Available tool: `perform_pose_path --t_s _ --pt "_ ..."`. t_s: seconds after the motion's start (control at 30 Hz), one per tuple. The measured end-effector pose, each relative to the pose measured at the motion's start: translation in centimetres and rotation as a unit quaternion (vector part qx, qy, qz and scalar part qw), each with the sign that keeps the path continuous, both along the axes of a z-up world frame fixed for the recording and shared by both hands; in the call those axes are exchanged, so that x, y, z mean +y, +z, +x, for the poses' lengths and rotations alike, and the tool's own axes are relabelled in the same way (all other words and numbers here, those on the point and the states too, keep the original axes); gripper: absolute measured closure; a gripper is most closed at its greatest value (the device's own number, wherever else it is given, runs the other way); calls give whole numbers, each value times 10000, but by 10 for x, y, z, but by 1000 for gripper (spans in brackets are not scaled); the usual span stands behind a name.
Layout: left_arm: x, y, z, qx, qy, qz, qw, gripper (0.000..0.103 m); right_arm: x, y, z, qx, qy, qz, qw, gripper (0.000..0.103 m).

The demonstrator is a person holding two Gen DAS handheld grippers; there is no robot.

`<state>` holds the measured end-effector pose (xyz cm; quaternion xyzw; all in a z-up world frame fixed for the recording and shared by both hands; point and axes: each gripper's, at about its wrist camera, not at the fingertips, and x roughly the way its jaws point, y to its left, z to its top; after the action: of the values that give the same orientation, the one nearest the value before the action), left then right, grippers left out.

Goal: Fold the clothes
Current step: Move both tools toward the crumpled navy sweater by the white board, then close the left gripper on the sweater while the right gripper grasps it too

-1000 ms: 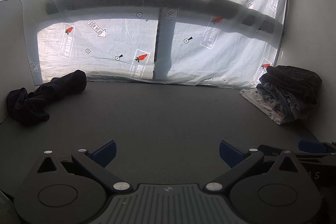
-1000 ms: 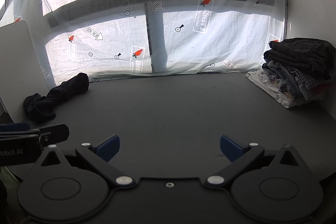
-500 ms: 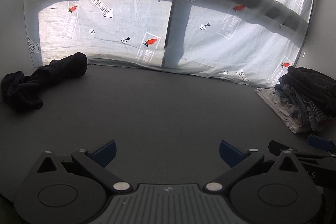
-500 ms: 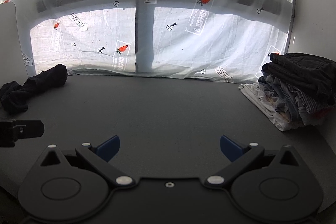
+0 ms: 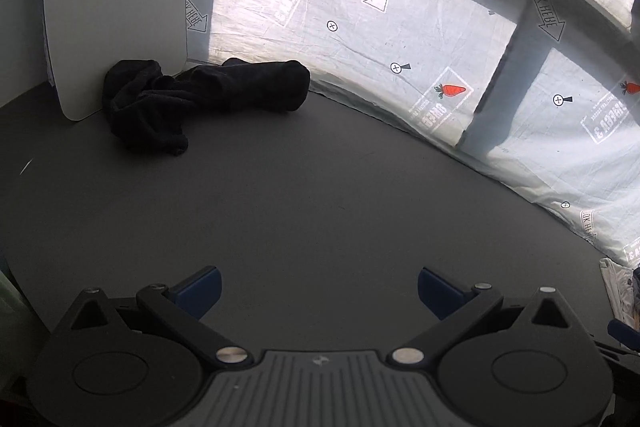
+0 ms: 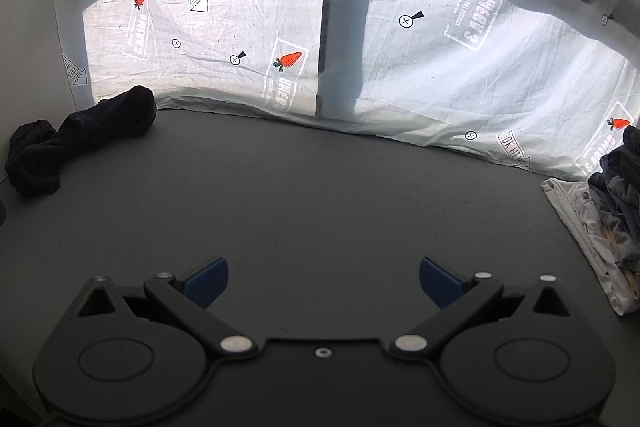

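Compared with a moment ago, the left gripper [image 5: 318, 285] has turned to the left, so the black garment [image 5: 200, 99] now sits much larger and closer to the middle of its view; I judge that it is lining up to fetch this piece as the next one to fold. The garment lies crumpled at the far left corner of the table [image 5: 320, 187], touching the white board [image 5: 116, 7] and just beside the printed sheet [image 5: 400, 39] along the far edge. The right gripper [image 6: 323, 279] has also swung a little to the left. Both grippers have their jaws spread wide and hold nothing. The folded stack [image 6: 608, 211] rests at the right edge. Between garment and stack the table is bare, leaving wide room to spread the cloth.
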<state>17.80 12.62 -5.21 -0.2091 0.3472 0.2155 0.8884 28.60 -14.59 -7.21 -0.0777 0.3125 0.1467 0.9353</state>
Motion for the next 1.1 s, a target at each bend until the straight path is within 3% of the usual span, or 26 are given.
perform_pose_path --t_s 0.2,0.5,0.6,0.73,0.8,0.87,0.97,1.03,1.1 --pt "80 -15 29 -24 511 -792 9955 0 77 -7 37 -95 314 -238 9992 0" --pt "224 -33 94 -140 1003 -1154 9881 1 235 -25 119 38 652 -164 9977 1" --pt "272 -41 114 -202 1145 -1442 9827 1 296 -35 148 253 820 -167 9962 8" --pt "334 -56 141 -173 1195 -1389 9829 3 371 -52 179 440 1239 -145 9912 13" --pt "360 -62 155 -180 1217 -1268 9843 12 402 -60 191 552 1410 -94 9884 20" --pt "384 -67 169 -157 1270 -1122 9854 19 435 -63 203 708 1611 22 9844 35" --pt "417 -76 189 -118 1338 -954 9863 36 473 -66 214 845 1801 279 9796 44" --pt "437 -86 198 -57 1410 -986 9851 47 493 -67 218 886 1914 484 9763 57" --pt "453 -97 207 46 1485 -1052 9833 59 513 -70 226 953 1957 533 9746 61"
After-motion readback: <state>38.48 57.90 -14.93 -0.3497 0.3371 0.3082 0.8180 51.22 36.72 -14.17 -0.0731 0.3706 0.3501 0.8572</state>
